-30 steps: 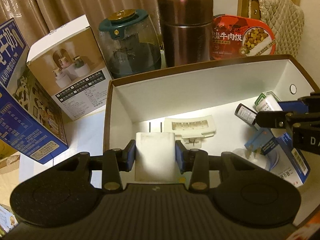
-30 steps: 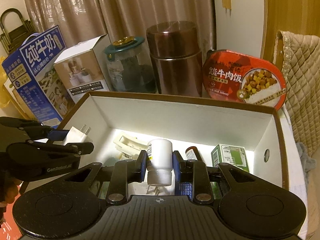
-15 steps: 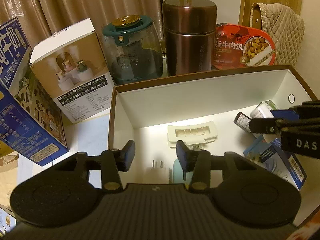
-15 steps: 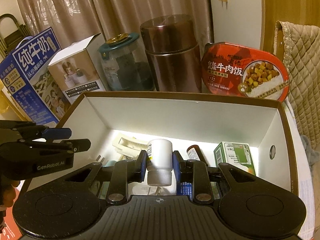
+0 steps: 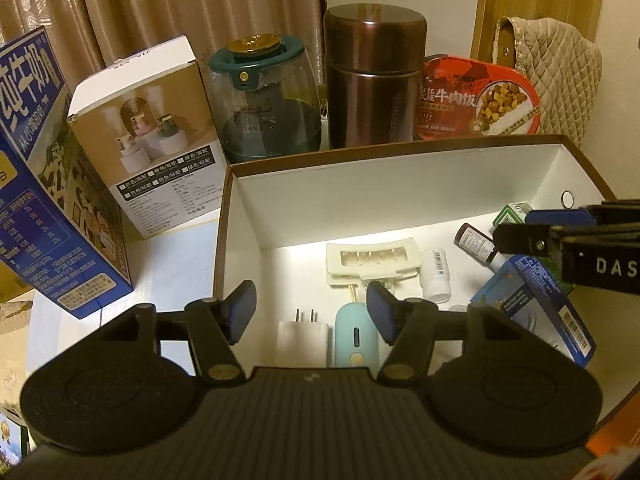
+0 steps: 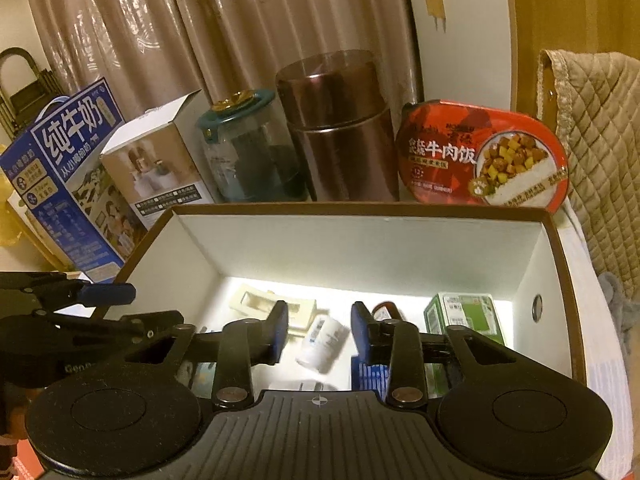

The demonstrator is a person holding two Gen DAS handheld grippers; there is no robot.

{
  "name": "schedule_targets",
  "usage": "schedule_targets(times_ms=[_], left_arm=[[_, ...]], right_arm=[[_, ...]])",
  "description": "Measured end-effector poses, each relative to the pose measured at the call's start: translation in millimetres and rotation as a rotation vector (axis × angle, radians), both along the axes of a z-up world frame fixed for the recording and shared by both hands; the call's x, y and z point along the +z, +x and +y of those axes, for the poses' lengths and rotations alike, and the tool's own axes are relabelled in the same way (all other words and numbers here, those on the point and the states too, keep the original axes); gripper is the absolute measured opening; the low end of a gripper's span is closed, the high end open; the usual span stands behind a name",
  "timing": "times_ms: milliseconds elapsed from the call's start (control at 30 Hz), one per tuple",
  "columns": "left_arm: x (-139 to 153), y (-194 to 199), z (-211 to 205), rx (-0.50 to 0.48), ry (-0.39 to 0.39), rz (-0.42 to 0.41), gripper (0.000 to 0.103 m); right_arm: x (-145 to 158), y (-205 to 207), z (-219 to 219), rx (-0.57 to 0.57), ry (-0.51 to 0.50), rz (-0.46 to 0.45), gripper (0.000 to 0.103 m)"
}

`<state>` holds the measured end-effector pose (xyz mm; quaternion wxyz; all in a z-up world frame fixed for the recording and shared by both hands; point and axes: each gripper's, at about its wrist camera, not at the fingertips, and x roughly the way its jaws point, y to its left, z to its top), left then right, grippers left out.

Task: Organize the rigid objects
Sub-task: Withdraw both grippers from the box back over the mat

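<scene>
A brown cardboard box with white inside (image 5: 400, 196) (image 6: 360, 248) holds the small objects. My left gripper (image 5: 312, 312) is open above its left end. Below it the white plug charger (image 5: 302, 336) lies on the box floor beside a mint-green device (image 5: 354, 332). My right gripper (image 6: 319, 332) is open above the box. The white bottle (image 6: 322, 344) (image 5: 436, 274) lies tilted on the floor below its jaws. A cream plastic holder (image 5: 372, 260), a dark vial (image 5: 478, 244), a blue carton (image 5: 536, 304) and a green carton (image 6: 464, 316) also lie inside.
Behind the box stand a blue milk carton (image 5: 44, 184), a white product box (image 5: 156, 136), a glass jar with teal lid (image 5: 264, 100), a brown metal canister (image 5: 372, 76) and a red meal tub (image 5: 476, 100). A quilted bag (image 5: 560, 68) is at the right.
My left gripper opened and let the white charger drop into the box. My right gripper then opened and released the white bottle, which now lies tilted on the box floor.
</scene>
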<state>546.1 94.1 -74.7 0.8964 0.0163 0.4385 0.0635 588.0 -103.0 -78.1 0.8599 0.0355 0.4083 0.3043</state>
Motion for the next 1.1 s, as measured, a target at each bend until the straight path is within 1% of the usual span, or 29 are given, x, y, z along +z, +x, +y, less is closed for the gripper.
schedule_targets(times_ms=[67, 133, 200, 400, 467, 500, 533, 700, 900, 1100], left_arm=[[2.0, -2.1, -0.6, 0.003, -0.004, -0.001, 0.058], [4.3, -4.9, -1.3, 0.005, -0.005, -0.003, 0.06], [7.8, -8.3, -3.0, 0.012, -0.007, -0.008, 0.063], [22.6, -23.4, -9.2, 0.024, -0.018, -0.031, 0.063], [29.0, -31.4, -11.5, 0.034, -0.027, -0.044, 0.066], [32.3, -36.6, -12.7, 0.043, -0.034, -0.051, 0.07], [34.6, -41.0, -13.9, 0.049, -0.04, -0.058, 0.071], [47.6, -71.6, -24.4, 0.065, -0.057, -0.09, 0.072], [62.6, -115.7, -37.3, 0.084, -0.074, -0.126, 0.072], [76.8, -160.7, -48.8, 0.106, -0.079, -0.171, 0.077]], right_arm=[[0.8, -3.0, -3.5, -0.002, 0.006, -0.002, 0.043], [2.2, -6.3, -6.3, -0.001, 0.01, -0.002, 0.045], [3.8, -9.3, -9.0, -0.001, 0.014, -0.003, 0.046], [13.1, -22.7, -15.7, 0.005, 0.027, -0.008, 0.049], [18.0, -29.2, -19.4, 0.007, 0.034, -0.012, 0.051], [20.0, -32.3, -21.2, 0.007, 0.036, -0.012, 0.051], [22.2, -35.7, -23.1, 0.006, 0.035, -0.012, 0.052], [32.4, -56.5, -35.6, 0.003, 0.034, -0.022, 0.057], [41.8, -89.0, -58.6, -0.014, 0.057, -0.029, 0.06], [48.6, -125.4, -76.0, -0.017, 0.058, -0.033, 0.063]])
